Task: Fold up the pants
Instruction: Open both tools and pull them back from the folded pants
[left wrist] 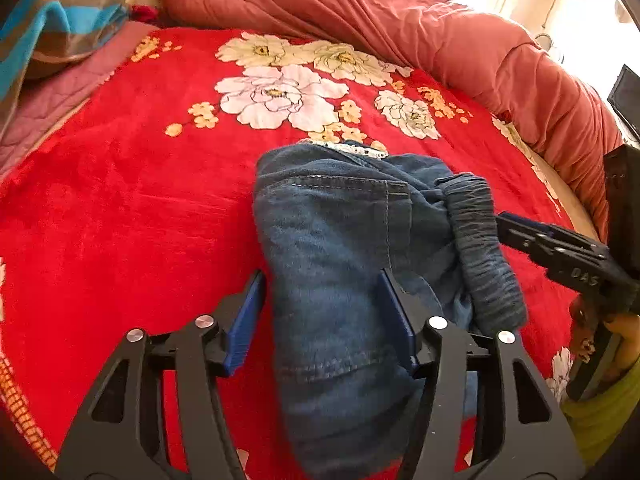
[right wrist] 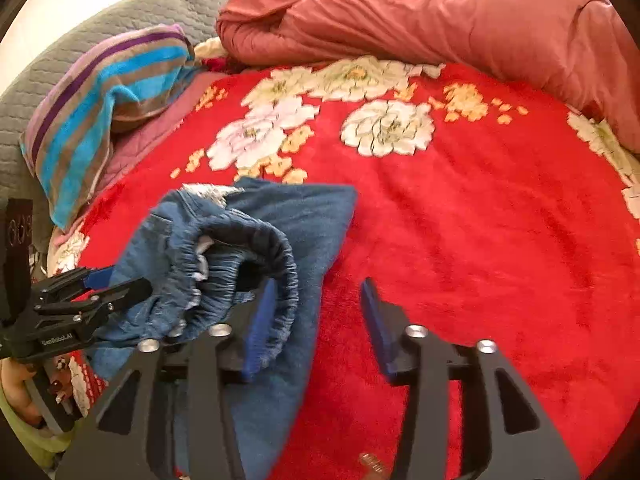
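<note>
Red plush blanket (left wrist: 120, 200) with big pale flowers fills everything ahead of both tools, and a rust-coloured quilt (left wrist: 400, 28) is heaped along its far side, well beyond the fingertips. Nearer in, the denim pants (left wrist: 332, 248) lie in a bundled fold on the blanket, running straight out from the left gripper (left wrist: 324, 312) and just left of the right gripper (right wrist: 320, 320).

Left gripper: jaws stand apart, 1 blue pad on each side of the denim, neither pressing on it, so nothing is held. Right gripper: jaws apart too, its left pad against the gathered elastic waistband (right wrist: 256, 256), its right pad over bare blanket; no grip there either.

By my reading, a fold has just been laid down and both tools are free of the cloth. The waistband sits puffed up and open rather than flat, so the next move calls for a fresh pinch on an edge, then smoothing or another fold toward the far end.
</note>
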`<state>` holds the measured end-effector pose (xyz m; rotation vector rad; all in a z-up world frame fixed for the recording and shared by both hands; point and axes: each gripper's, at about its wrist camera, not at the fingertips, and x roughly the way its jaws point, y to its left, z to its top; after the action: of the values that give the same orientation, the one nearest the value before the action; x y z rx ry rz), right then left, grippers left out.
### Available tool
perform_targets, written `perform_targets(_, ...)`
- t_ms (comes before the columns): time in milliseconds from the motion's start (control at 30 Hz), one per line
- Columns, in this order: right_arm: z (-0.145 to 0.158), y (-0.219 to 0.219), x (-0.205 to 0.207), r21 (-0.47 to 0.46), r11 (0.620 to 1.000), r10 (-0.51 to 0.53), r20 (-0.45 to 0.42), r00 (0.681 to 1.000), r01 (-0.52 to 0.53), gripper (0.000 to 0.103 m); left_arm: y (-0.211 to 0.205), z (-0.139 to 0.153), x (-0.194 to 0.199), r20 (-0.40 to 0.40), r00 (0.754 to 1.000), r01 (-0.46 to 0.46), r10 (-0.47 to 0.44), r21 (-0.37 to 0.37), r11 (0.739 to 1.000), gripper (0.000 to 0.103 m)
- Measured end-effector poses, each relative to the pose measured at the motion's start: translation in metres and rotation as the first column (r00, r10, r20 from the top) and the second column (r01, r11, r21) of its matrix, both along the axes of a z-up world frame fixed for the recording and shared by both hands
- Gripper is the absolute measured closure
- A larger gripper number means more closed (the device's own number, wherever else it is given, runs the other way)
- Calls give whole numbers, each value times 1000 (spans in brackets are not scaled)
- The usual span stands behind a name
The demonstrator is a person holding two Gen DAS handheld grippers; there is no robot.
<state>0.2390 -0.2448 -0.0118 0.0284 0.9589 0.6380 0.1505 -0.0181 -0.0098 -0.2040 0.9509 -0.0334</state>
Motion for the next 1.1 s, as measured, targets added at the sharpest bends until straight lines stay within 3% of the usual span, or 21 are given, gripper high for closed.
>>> perform_targets(33,6,-5,-5,18,1000,-7,15,1000,7,37,0,3,-3,5,1000,0,0,3,1000,47)
perform_targets(200,32,-18,-33,39,999,-18,89,996,14,15,-3,24,-27,51,999,0,0,10,1000,27)
perform_targets(367,56,-28,-67,46,999,-8,169,986,0,6,-8,45,-53,96,995,-14,12,23,1000,10)
perform_targets(733,78,-39,-131,22,1000,-9,283,959,3,5,-12,66,-111,148,988,-45,36,60,997,10)
perform_targets(1100,80,-39,-165,19,1000,2,292,956,-8,5,-15,64,-153,157,987,-46,34,70,996,10)
